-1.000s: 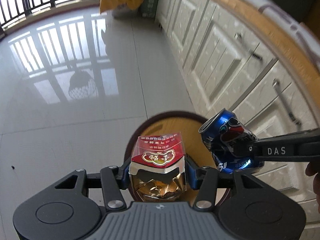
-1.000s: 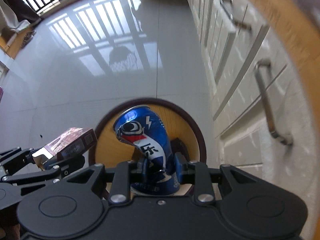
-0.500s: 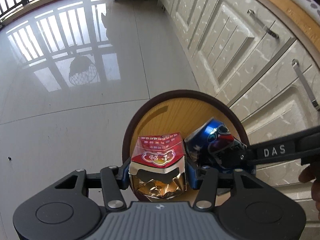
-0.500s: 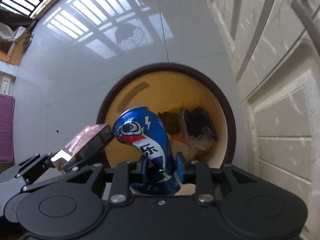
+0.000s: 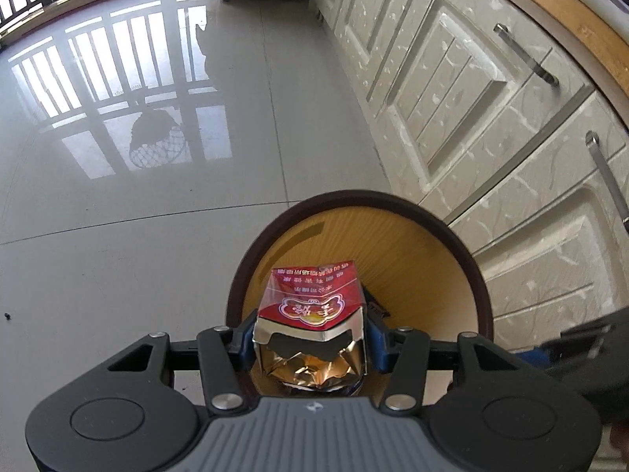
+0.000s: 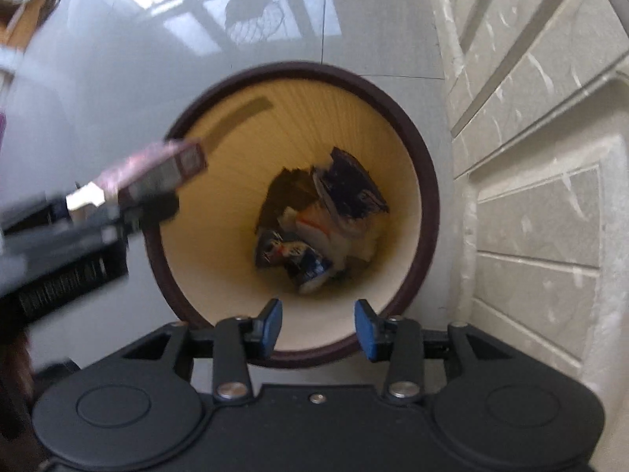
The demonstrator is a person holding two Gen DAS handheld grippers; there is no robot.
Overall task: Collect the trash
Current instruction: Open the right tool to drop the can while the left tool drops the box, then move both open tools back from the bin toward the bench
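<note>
Now the left gripper (image 5: 310,348) pinches a light, crushable pack (image 5: 312,314) by its sides over the bin (image 5: 477,275); the right gripper (image 6: 318,324) gapes empty above it.

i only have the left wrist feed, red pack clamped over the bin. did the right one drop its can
Observer: Yes. The right gripper is open with nothing between its fingers.
Operator: where's the can
Observer: A crushed blue can lies at the bottom of the bin, on other wrappers.
Operator: is my pack inside the rim
Observer: From the right wrist, the red pack in the left gripper overlaps the bin's left rim; the view is blurred.
</note>
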